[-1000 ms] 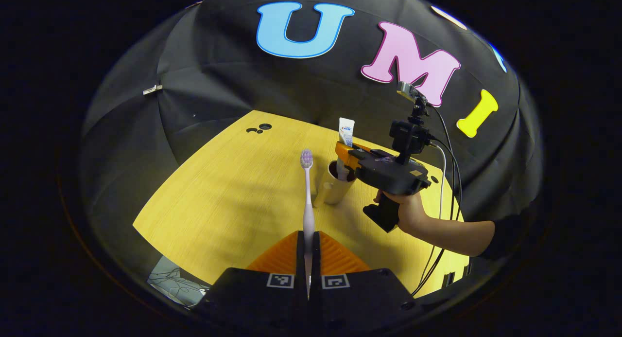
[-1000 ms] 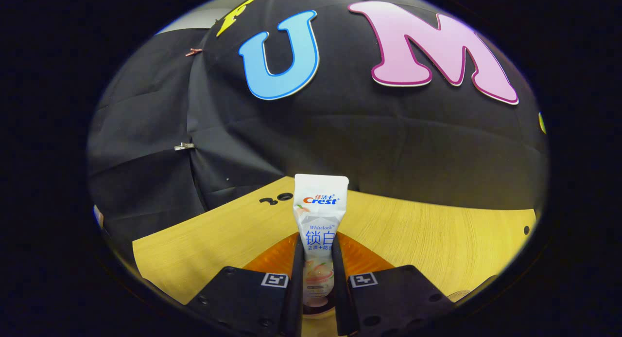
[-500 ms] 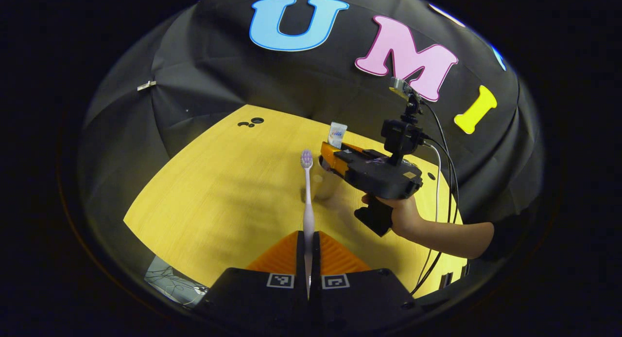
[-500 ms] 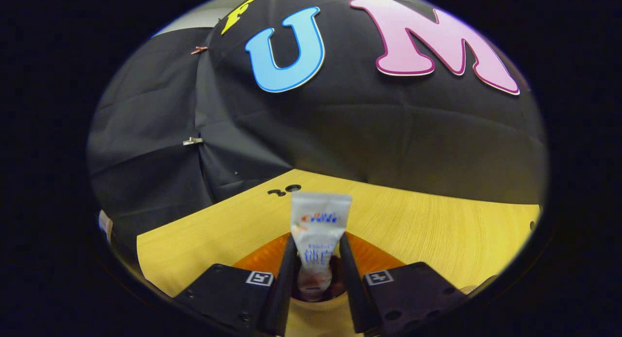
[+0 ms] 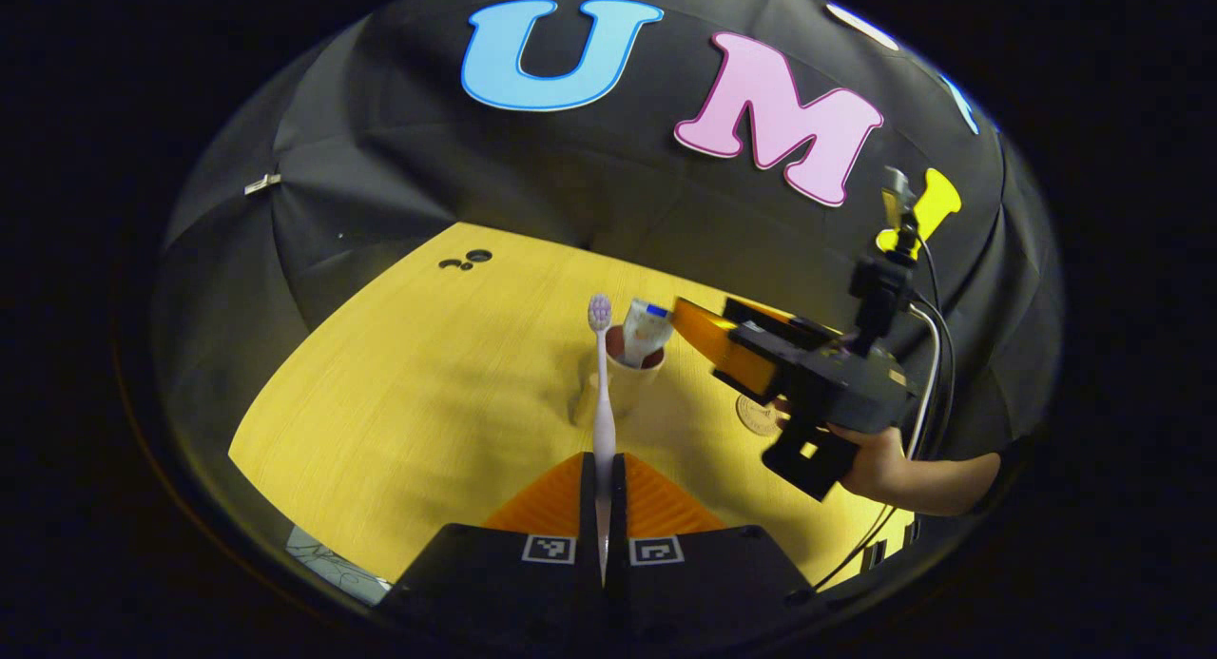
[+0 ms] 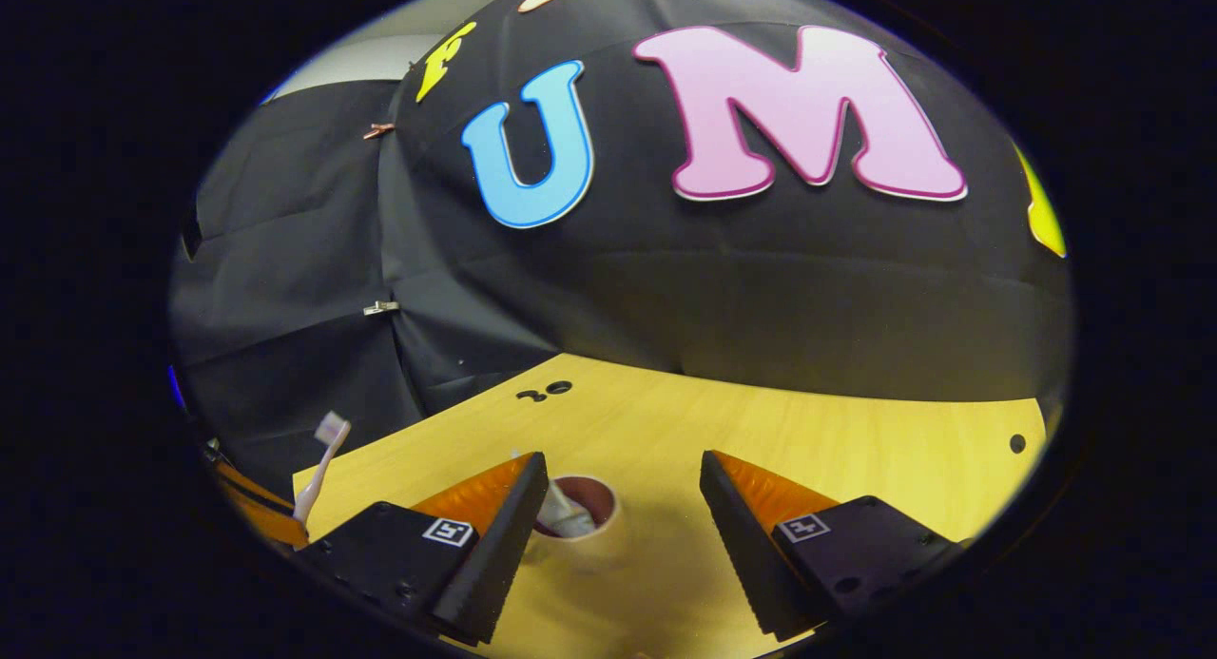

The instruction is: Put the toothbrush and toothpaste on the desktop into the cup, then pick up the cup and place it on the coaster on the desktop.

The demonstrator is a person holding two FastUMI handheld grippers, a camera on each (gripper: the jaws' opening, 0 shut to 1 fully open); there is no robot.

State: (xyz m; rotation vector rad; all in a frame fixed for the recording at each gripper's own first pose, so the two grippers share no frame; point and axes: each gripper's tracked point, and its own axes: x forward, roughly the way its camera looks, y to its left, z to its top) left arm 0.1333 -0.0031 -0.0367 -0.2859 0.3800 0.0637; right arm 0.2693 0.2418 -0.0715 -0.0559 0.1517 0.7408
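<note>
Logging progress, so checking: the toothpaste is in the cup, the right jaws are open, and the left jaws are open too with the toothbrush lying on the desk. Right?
Not quite. The left gripper is shut on the toothbrush, held upright, as the left gripper view shows. The rest holds: the toothpaste sits in the cup, and the right gripper is open.
</note>
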